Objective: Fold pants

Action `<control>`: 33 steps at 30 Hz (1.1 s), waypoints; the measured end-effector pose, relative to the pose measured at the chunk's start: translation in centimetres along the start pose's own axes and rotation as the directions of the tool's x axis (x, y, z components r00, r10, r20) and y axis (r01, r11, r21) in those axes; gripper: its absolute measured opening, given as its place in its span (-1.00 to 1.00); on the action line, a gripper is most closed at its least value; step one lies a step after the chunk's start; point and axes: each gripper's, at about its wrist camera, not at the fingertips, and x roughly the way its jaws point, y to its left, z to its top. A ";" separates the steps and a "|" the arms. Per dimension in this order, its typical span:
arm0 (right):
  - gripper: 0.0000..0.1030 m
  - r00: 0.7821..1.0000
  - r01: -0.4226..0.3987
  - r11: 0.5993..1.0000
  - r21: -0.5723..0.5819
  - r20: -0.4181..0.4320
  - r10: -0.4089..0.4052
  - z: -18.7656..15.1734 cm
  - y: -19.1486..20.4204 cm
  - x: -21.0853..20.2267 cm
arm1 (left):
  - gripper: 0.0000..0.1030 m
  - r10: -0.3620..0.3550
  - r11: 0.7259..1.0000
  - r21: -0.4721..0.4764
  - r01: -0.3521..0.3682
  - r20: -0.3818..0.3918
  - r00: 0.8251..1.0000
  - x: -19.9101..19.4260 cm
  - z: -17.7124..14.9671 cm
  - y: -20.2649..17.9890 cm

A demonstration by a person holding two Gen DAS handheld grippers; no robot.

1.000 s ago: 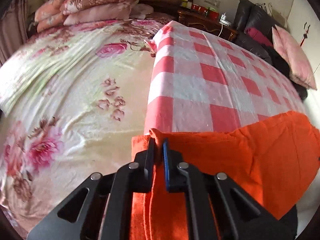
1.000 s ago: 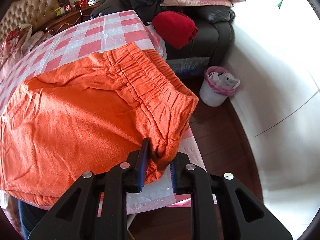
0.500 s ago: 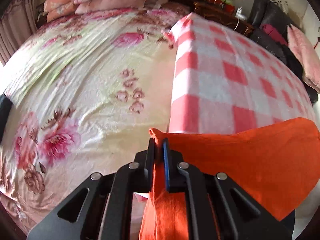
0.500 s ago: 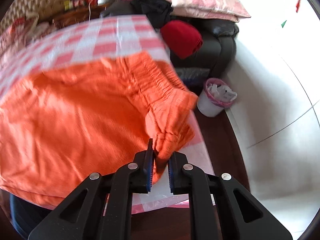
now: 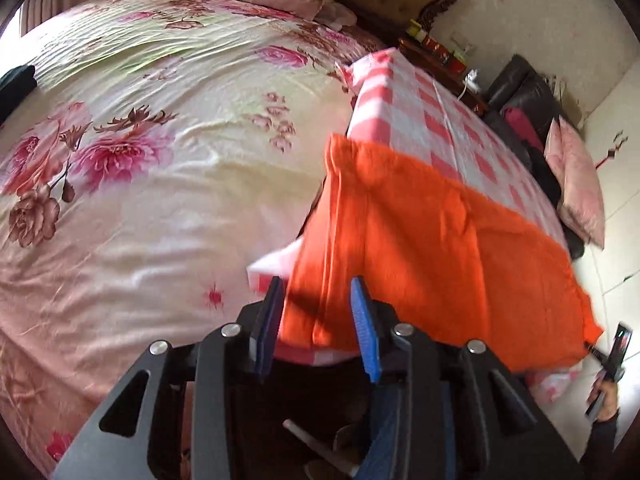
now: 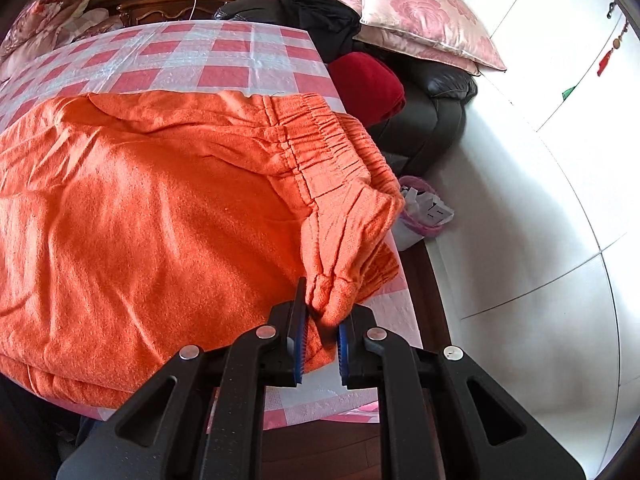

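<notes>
Orange pants (image 6: 152, 208) lie spread on a red-and-white checked table cover (image 6: 224, 52), with the elastic waistband (image 6: 332, 148) at the right. In the left wrist view the pants (image 5: 432, 240) lie across the cover (image 5: 440, 120) with the leg hems at the near edge. My left gripper (image 5: 316, 312) is open, its blue pads either side of the hem end, which lies loose on the table. My right gripper (image 6: 322, 334) is partly open around a bunched waistband corner that still sits between its pads.
A bed with a floral cover (image 5: 140, 160) lies left of the table. A dark sofa (image 6: 432, 112) with pink cushions (image 6: 420, 20), a red bundle (image 6: 368, 88) and a small waste bin (image 6: 420, 216) stand right of it. The near table edge drops to wooden floor.
My left gripper has opened and let go of the leg hem, which now lies on the table. My right gripper has widened around the waistband corner. The pants have settled flatter.
</notes>
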 end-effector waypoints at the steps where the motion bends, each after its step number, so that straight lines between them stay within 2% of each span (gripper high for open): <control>1: -0.77 1.000 0.001 1.000 -0.002 -0.002 -0.001 0.0 0.0 0.0 | -0.34 0.007 1.000 0.010 -0.006 -0.005 1.000 0.3 -0.5 -0.3; 3: -0.77 1.000 0.001 1.000 -0.003 -0.005 -0.001 0.0 0.1 0.0 | -0.36 0.013 1.000 0.006 -0.014 0.009 1.000 0.4 -1.0 -0.5; 4: -0.77 1.000 0.002 1.000 -0.003 -0.007 -0.002 0.1 0.1 0.1 | -0.59 0.009 1.000 0.008 -0.009 0.009 1.000 0.4 -0.9 -0.6; 5: -0.77 1.000 0.002 1.000 -0.003 -0.008 -0.002 0.1 0.1 0.1 | -0.72 0.002 1.000 0.019 -0.002 0.008 1.000 0.3 -0.9 -0.9; 7: -0.77 1.000 0.001 1.000 -0.001 -0.009 -0.001 0.2 0.1 0.1 | -0.84 0.072 0.994 0.080 -0.074 0.020 0.997 0.1 -0.9 -2.1; 8: -0.77 1.000 0.000 1.000 0.002 -0.009 0.000 0.2 0.1 0.1 | -0.84 0.095 0.989 0.110 -0.098 0.026 0.995 -0.1 -0.8 -2.7; 12: -0.77 1.000 -0.015 1.000 0.020 -0.013 0.015 0.4 -0.2 0.1 | -0.91 0.111 0.983 0.146 -0.111 0.009 0.994 -0.1 -0.5 -3.2; 15: -0.78 0.994 -0.105 0.989 0.104 -0.013 0.106 0.8 -1.6 -1.0 | -0.92 0.106 0.985 0.132 -0.115 0.068 0.992 -3.3 1.2 -3.0; 17: -0.78 0.987 -0.161 0.978 0.136 0.004 0.162 1.3 -2.1 -2.1 | -0.92 0.100 0.989 0.102 -0.106 0.068 0.993 -4.5 2.3 -2.4; 18: -0.78 0.985 -0.171 0.976 0.137 0.006 0.172 1.5 -2.0 -2.4 | -0.92 0.121 0.987 0.099 -0.124 0.041 0.992 -3.9 2.7 -1.9; 22: -0.77 0.990 -0.130 0.986 0.102 -0.048 0.135 0.5 -0.6 0.0 | -0.92 0.138 0.990 0.019 -0.137 -0.088 0.987 -0.3 1.3 0.1; 26: -0.77 0.996 -0.082 0.996 0.045 -0.027 0.083 -0.1 0.3 -0.3 | -0.91 0.130 0.991 -0.021 -0.133 -0.108 0.986 1.0 -0.6 1.0; 29: -0.77 0.999 -0.032 0.999 -0.018 -0.027 0.031 -0.2 1.2 -0.5 | -0.61 0.182 0.982 -0.032 -0.185 -0.070 0.981 0.3 0.4 1.0; 30: -0.77 1.000 -0.010 0.999 -0.038 -0.023 0.010 -0.3 1.6 -0.5 | -0.37 0.163 0.985 -0.049 -0.166 -0.048 0.985 0.1 1.2 1.2; 31: -0.73 1.000 -0.001 0.999 -0.047 -0.021 0.000 -0.4 1.7 -0.5 | -0.18 0.132 0.988 -0.070 -0.134 -0.030 0.991 -0.1 2.1 1.4; 32: -0.67 1.000 0.012 0.998 -0.057 -0.020 -0.014 -0.5 2.0 -0.5 | -0.07 0.060 0.992 -0.110 -0.060 -0.004 0.998 0.1 3.6 1.8; 33: -0.64 1.000 0.010 0.998 -0.055 -0.023 -0.011 -0.5 2.0 -0.6 | 0.18 -0.012 0.990 -0.140 0.013 0.006 1.000 0.6 5.0 2.0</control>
